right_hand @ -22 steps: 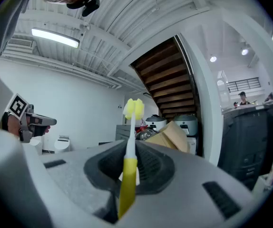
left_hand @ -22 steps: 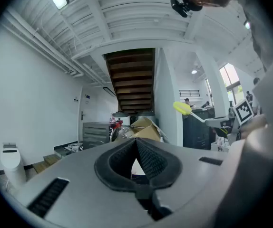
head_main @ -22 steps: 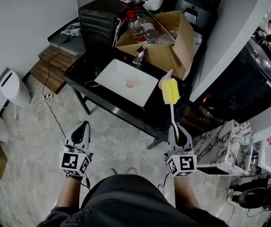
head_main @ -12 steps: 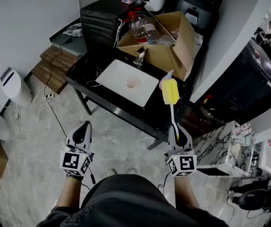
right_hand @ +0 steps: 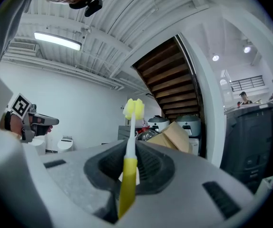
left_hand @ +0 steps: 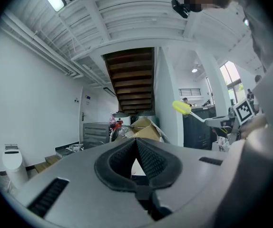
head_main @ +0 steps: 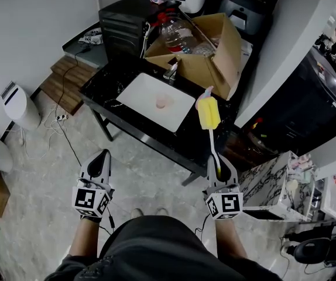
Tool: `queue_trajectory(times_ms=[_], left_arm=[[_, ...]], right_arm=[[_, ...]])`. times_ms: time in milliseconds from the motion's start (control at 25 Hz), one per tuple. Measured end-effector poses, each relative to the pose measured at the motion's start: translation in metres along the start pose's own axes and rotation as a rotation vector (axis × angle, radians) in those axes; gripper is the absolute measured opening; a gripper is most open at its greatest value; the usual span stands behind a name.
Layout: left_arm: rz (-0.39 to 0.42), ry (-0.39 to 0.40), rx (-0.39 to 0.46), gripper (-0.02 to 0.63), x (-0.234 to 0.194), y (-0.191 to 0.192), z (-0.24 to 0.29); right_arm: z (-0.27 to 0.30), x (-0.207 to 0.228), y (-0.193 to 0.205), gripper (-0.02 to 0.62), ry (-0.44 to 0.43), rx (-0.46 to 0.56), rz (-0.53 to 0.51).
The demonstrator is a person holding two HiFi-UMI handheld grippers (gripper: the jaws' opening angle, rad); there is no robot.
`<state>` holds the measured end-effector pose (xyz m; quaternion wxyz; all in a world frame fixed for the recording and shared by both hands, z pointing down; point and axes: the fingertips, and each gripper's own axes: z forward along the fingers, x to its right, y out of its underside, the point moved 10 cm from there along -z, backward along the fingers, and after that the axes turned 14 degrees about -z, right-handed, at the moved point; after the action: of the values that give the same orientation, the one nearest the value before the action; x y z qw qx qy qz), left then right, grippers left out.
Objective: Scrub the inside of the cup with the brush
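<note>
Since the earlier frames almost nothing has moved; the right gripper (head_main: 218,166) is clamped on the brush (head_main: 209,113), the left gripper (head_main: 102,157) is closed and empty; the cup (head_main: 164,101) sits well apart in the white basin (head_main: 137,92) on the desk (head_main: 150,134); if nothing holds it, the brush may tip it.

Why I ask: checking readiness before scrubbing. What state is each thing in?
left gripper: shut, empty.
right gripper: shut on the brush handle.
brush: held, yellow head pointing ahead, clear of the cup.
cup: in the white sink, untouched.
cardboard box: open, bottle inside.
</note>
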<state>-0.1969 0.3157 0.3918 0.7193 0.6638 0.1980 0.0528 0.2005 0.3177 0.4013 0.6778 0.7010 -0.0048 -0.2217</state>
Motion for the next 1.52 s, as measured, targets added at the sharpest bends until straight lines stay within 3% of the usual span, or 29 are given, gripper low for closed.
queue_trajectory(times_ms=[360,760,1280,1520], left_arm=[[0.009,-0.050,0.003,0.000,0.019,0.013,0.003],[-0.001,-0.049,0.000,0.000,0.001,0.017,0.040],[-0.037,0.037,-0.031,0.000,-0.098,0.000,0.157],[-0.042,0.124,-0.069,0.000,-0.147,-0.013,0.218]], right_arm=[[0.011,0.019,0.015,0.035,-0.050,0.028,0.002],[0.047,0.027,0.019,0.037,-0.075,0.040,0.015],[0.172,0.011,0.001,0.037,-0.019,-0.011,-0.027],[0.234,0.002,-0.013,0.037,0.051,-0.032,-0.029]])
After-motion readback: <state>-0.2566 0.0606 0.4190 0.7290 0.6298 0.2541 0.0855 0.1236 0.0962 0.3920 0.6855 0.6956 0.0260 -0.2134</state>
